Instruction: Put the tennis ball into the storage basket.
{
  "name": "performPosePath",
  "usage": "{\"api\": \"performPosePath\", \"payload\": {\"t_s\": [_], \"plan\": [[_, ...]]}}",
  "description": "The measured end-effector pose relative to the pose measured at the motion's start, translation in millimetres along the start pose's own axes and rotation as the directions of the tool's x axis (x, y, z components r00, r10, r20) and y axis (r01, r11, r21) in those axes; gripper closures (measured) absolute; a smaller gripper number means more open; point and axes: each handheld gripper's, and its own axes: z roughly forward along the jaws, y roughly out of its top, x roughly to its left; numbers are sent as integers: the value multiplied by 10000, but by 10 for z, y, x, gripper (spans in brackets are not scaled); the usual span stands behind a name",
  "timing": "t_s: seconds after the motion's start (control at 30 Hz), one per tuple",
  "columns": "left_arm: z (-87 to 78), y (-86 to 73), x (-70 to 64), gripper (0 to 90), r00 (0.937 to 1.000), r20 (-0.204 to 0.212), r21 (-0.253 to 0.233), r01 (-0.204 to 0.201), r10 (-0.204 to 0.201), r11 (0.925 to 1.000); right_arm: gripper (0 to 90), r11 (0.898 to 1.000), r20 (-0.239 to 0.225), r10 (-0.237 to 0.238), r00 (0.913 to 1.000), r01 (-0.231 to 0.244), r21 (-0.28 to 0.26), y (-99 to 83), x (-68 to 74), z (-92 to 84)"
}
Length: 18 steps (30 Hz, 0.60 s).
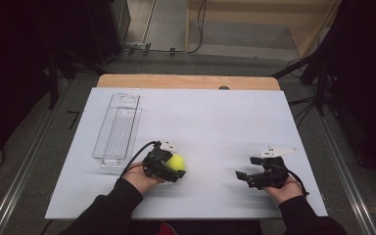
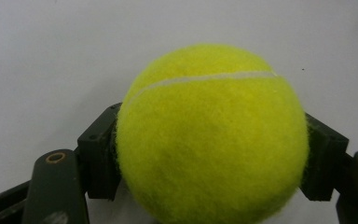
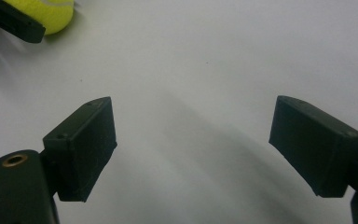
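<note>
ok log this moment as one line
left tool: shut on tennis ball | right tool: open, empty | clear bin: empty, far left

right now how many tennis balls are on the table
1. The tennis ball sits between the jaws of the left gripper, near the front of the white table, right of the clear tray. The tray looks empty, and no other ball is in sight.

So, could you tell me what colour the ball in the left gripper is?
The tennis ball is yellow-green with a white seam, clearest in the left gripper view.
</note>
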Motion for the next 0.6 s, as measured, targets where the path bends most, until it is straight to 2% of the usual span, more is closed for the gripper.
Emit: {"api": "performPosePath", "payload": {"t_s": [0.27, 0.4, 0.47, 0.6], "plan": [[-5, -12, -17, 263, 9999, -98, -6, -137, 137, 9999, 127, 10000, -15, -19, 10000, 19, -4, 0, 0, 0], [-10, -5, 1, 264, 9995, 4, 81, 304, -304, 9995, 127, 10000, -18, -13, 10000, 13, 3, 0, 0, 2], [-9, -8, 3, 265, 9993, 22, 33, 372, -372, 9993, 127, 10000, -20, -37, 10000, 37, 58, -2, -1, 6], [-13, -12, 10, 265, 9996, 30, 51, 263, -263, 9996, 127, 10000, -35, -27, 10000, 27, 45, -1, 2, 6]]}}
